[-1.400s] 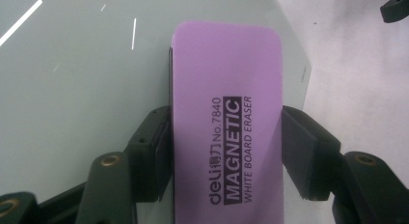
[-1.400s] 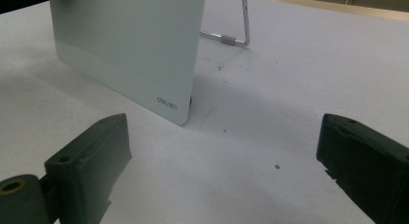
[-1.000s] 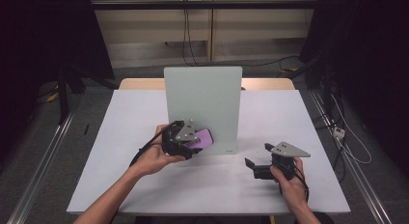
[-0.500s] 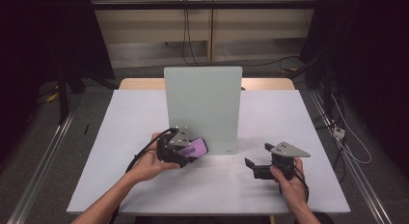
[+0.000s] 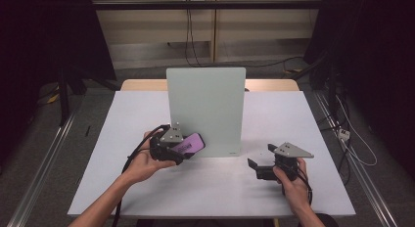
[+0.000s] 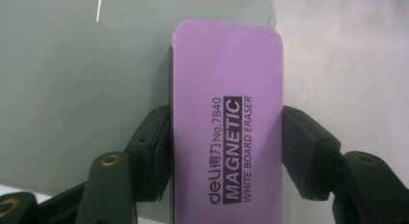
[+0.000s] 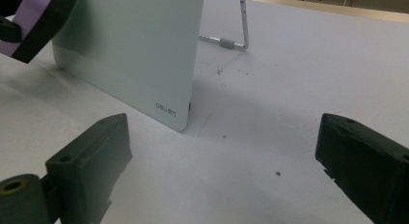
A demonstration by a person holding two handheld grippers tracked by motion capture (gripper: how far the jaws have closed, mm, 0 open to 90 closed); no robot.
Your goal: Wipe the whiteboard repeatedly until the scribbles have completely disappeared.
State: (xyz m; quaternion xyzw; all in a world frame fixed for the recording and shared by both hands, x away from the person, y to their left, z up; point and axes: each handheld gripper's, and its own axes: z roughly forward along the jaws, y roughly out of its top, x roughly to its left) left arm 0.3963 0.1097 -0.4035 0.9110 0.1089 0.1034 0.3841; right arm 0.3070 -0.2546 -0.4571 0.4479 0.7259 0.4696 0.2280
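A purple magnetic whiteboard eraser (image 5: 192, 143) sits between the jaws of my left gripper (image 5: 186, 148), which is shut on its two long sides. The left gripper view shows the eraser (image 6: 231, 118) clamped by the left gripper (image 6: 226, 137), its printed purple face towards the camera and a black layer along its left edge. It hangs just in front of the lower left part of a pale green board (image 5: 208, 104) that stands upright on the table. My right gripper (image 5: 257, 168) rests low at the right, open and with nothing between its jaws (image 7: 226, 142).
The white table (image 5: 293, 119) carries the board (image 7: 135, 45), which is propped by a metal stand leg (image 7: 241, 26) behind it. Dark floor, rails and cables surround the table. Bare tabletop lies between the two hands.
My left gripper has carried the eraser a little left and towards the near edge, along the board's lower left. The right gripper has not moved.
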